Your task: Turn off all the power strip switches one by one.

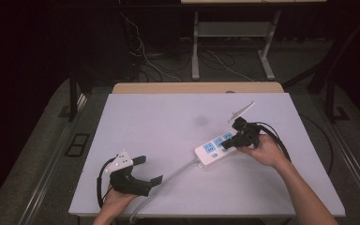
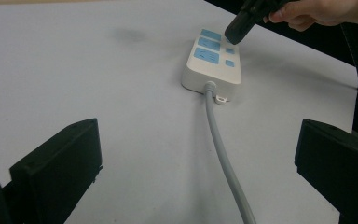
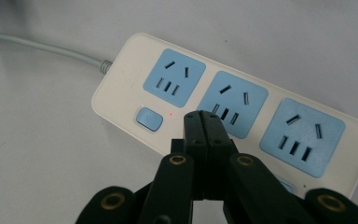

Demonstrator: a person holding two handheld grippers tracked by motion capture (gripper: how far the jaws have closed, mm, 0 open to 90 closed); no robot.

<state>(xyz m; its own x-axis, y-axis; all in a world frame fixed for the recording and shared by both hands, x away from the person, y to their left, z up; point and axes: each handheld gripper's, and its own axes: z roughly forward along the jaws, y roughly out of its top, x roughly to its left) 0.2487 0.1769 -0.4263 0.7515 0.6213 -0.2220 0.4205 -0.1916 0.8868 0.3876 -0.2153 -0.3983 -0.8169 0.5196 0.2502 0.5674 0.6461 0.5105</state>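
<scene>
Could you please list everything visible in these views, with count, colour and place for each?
power strip: one, white with three blue sockets, right of centre on the table
switch button: one, blue, beside the end socket nearest the cable; a tiny red light next to it
power cable: one, grey, runs from the strip toward the near table edge
table: one, white top, wooden strip at the far edge
desk frame: one, pale metal legs, on the floor behind the table, loose wires by it
left gripper: one, black, jaws open, near left corner of the table
right gripper: one, black, jaws shut, tips over the strip's middle socket
</scene>
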